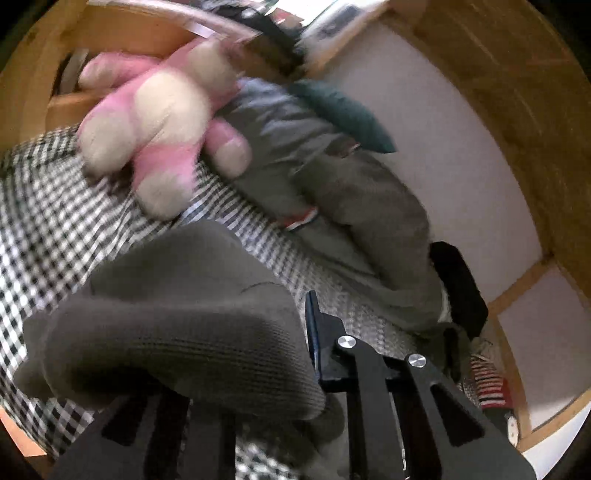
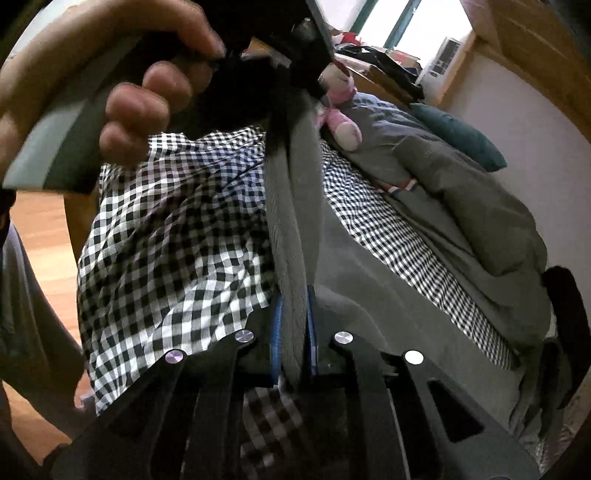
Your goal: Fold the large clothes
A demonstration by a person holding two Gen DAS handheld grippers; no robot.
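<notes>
Your right gripper has its blue pads pinched onto a ridge of the grey garment, which rises out of the jaws as a taut band toward the far end of the view. There it meets your left gripper, held in your hand high at the far left of the right wrist view. In the left wrist view, the same grey garment bunches in a thick fold over the near-left finger and hides most of the jaws; only one blue-edged finger shows beside it, so the grip on the cloth looks closed, though the pads themselves are covered. Beneath both grippers lies the black-and-white checked sheet of the bed, with wooden floor to its left. Farther out on the right, a rumpled grey duvet runs along the bed beside a pale wall. A dark object, too unclear to name, sits at the near right edge of the bed. At the far end rest a pink and cream plush toy and a dark green pillow, with a wooden headboard and a bright window behind them.
</notes>
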